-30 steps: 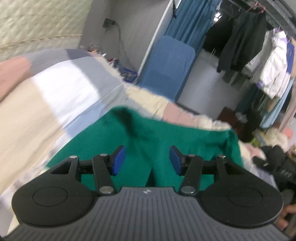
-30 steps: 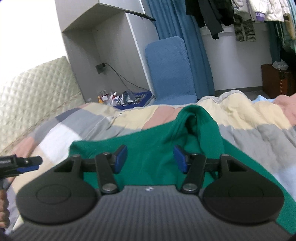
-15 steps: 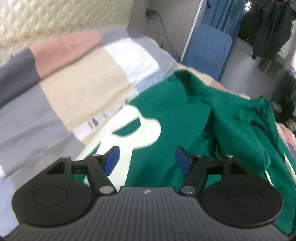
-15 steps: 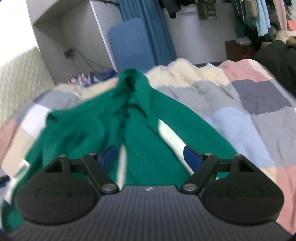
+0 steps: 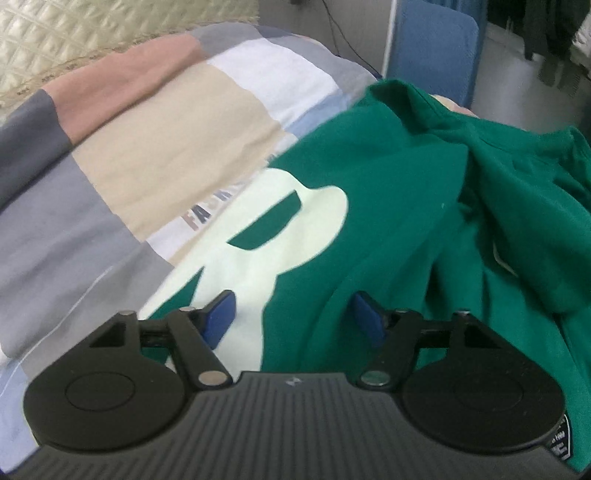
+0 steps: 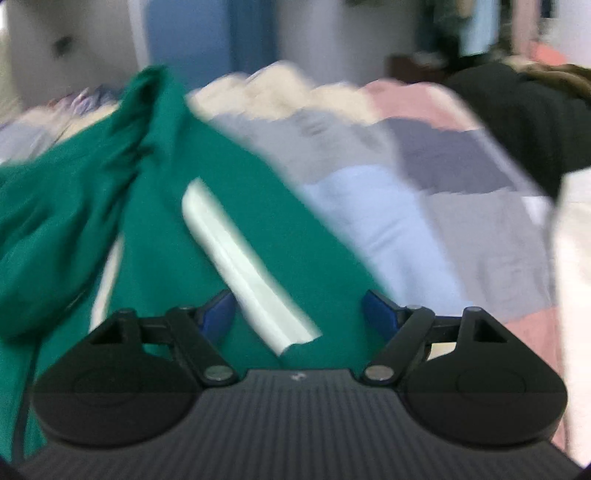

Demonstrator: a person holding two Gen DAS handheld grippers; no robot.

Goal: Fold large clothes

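Lying rumpled across a patchwork quilt (image 5: pixel 155 155), the green top (image 5: pixel 388 206) shows a big pale letter (image 5: pixel 280 236) on its near left part; its left edge runs slantwise from the letter up to a raised peak of cloth near a blue chair (image 5: pixel 436 44); past that edge the quilt lies bare and wide, out to a quilted cream headboard (image 5: pixel 74 33).

In the left wrist view the left gripper (image 5: pixel 293 315) points down over the letter's lower edge; its jaws stand apart and are closing, with the cloth seen below the gap and no pad seen pressing on it; the right part of the top is bunched in deep folds.

The right wrist view is blurred; the right gripper (image 6: pixel 299 314) hangs over a pale stripe (image 6: pixel 243 269) on the green cloth, jaws spread wide, nothing pinched; the top's right edge slants up and away from beside the right pad, and beyond it the quilt lies open in blue, grey and pink patches; a dark garment (image 6: pixel 524 110) sits at the far right, and a white cloth (image 6: pixel 576 280) crowds the right border; a loose green fold heaps at the left.
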